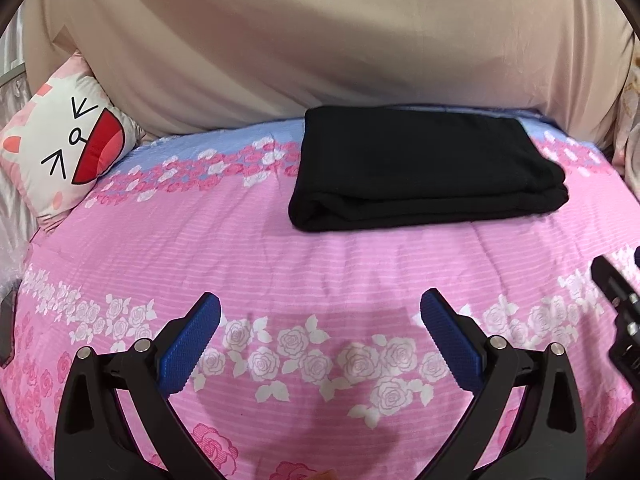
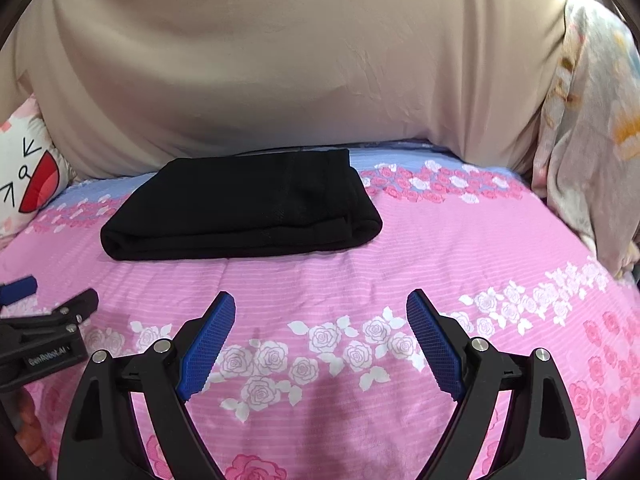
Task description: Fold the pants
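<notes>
Black pants (image 1: 424, 168) lie folded into a flat rectangular bundle on the pink rose-print bedspread (image 1: 320, 264), at the far side near the beige sheet. They also show in the right wrist view (image 2: 244, 208). My left gripper (image 1: 320, 308) is open and empty, held above the bedspread well short of the pants. My right gripper (image 2: 320, 308) is open and empty too, also short of the pants. The left gripper shows at the left edge of the right wrist view (image 2: 48, 320). Part of the right gripper shows at the right edge of the left wrist view (image 1: 620, 312).
A beige sheet (image 1: 320, 40) hangs behind the bed. A cartoon-face pillow (image 1: 68, 148) sits at the far left. A floral cloth (image 2: 588, 140) hangs at the right.
</notes>
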`<state>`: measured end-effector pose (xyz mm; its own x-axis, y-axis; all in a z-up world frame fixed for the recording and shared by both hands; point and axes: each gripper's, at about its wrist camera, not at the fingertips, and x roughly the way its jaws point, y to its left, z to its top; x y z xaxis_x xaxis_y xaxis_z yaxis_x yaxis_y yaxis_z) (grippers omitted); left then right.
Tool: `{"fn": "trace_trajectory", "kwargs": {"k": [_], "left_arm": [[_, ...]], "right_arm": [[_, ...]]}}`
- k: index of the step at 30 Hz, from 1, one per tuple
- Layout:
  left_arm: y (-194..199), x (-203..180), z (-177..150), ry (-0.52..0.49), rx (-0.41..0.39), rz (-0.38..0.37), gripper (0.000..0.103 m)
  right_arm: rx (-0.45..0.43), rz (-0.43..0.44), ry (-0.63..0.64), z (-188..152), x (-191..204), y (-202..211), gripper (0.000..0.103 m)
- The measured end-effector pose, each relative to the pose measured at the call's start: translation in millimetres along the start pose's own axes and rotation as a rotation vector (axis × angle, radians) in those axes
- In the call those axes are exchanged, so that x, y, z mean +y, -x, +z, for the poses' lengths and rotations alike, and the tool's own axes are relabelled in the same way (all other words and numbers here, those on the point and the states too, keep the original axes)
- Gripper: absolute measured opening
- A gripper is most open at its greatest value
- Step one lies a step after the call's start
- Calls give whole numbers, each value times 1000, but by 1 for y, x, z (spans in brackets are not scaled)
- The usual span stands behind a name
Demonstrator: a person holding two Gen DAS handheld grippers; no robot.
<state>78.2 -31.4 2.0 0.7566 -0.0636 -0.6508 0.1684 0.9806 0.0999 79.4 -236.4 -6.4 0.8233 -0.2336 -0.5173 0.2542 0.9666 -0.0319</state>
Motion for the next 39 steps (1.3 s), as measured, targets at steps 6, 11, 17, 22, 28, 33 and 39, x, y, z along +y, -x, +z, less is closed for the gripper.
{"fn": "trace_trajectory", "kwargs": {"k": [6, 11, 17, 22, 28, 33, 39], "left_arm": [[6, 2, 4, 8, -5, 5, 98], [19, 5, 12, 8, -31, 17, 98], [37, 8, 26, 20, -58, 13, 98], [49, 9, 34, 23, -79, 28, 98], [53, 7, 34, 16, -85, 19, 98], [55, 4, 33, 9, -96, 24, 98], [53, 0, 34, -4, -97, 28, 98]], "right_arm": [[-7, 7, -11, 2, 1, 4, 85], [-22, 30, -47, 11, 4, 18, 85], [-44, 7, -30, 24, 13, 30, 85], [-57, 11, -33, 27, 16, 37, 85], [-58, 5, -33, 26, 18, 39, 85], [-52, 8, -32, 26, 17, 38, 85], [-50, 8, -31, 26, 18, 36, 85]]}}
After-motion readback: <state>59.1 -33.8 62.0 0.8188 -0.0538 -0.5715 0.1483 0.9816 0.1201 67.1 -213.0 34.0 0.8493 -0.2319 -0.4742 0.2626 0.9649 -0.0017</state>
